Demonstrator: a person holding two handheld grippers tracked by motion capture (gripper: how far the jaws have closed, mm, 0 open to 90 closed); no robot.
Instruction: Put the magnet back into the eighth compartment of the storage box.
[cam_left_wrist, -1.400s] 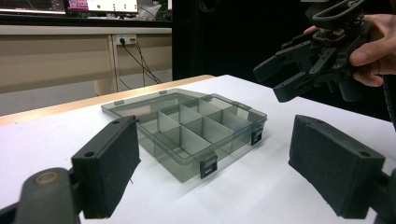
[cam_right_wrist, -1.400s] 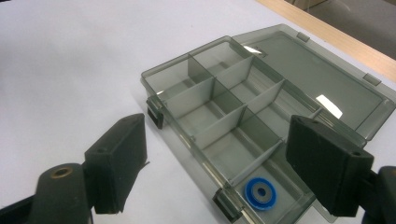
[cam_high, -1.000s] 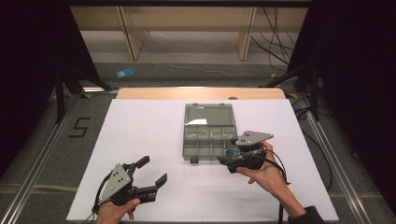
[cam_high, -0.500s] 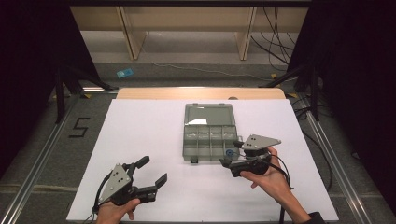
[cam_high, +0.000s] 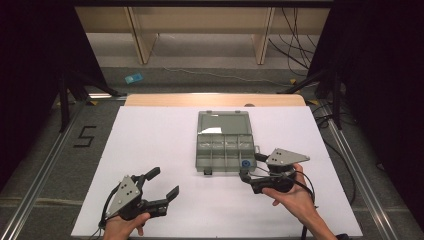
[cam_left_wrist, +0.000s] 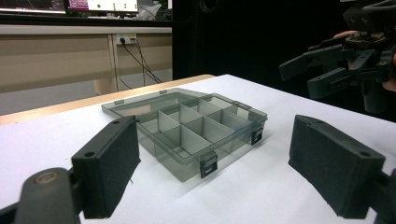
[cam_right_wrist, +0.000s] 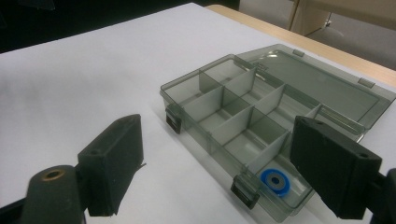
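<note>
1. At the lower left of the high view we see the left gripper (cam_high: 161, 188) in a hand, its fingers spread apart with nothing between them, low over the white counter (cam_high: 150, 140).
2. In the centre of that view sits the grey compartment box (cam_high: 224, 145), lid laid open toward the top of the frame, with a blue ring (cam_high: 245, 163) in its lower right compartment.
3. At the lower right, the right gripper (cam_high: 249, 166) hangs just beside that corner of the box; its fingers have just been opening, stand wide apart and hold nothing.
4. The left gripper view gives us the box (cam_left_wrist: 187, 128) from low down, centred between its own two fingers (cam_left_wrist: 109, 168), well beyond them; the other gripper (cam_left_wrist: 322, 70) hangs at the upper right. We cannot make out the ring here.
5. The right gripper view brings the ring (cam_right_wrist: 275, 182) up close: it lies flat in the nearest corner compartment, at the lower right of the frame, just inside the right-hand finger (cam_right_wrist: 334, 163) and apart from it.
</note>
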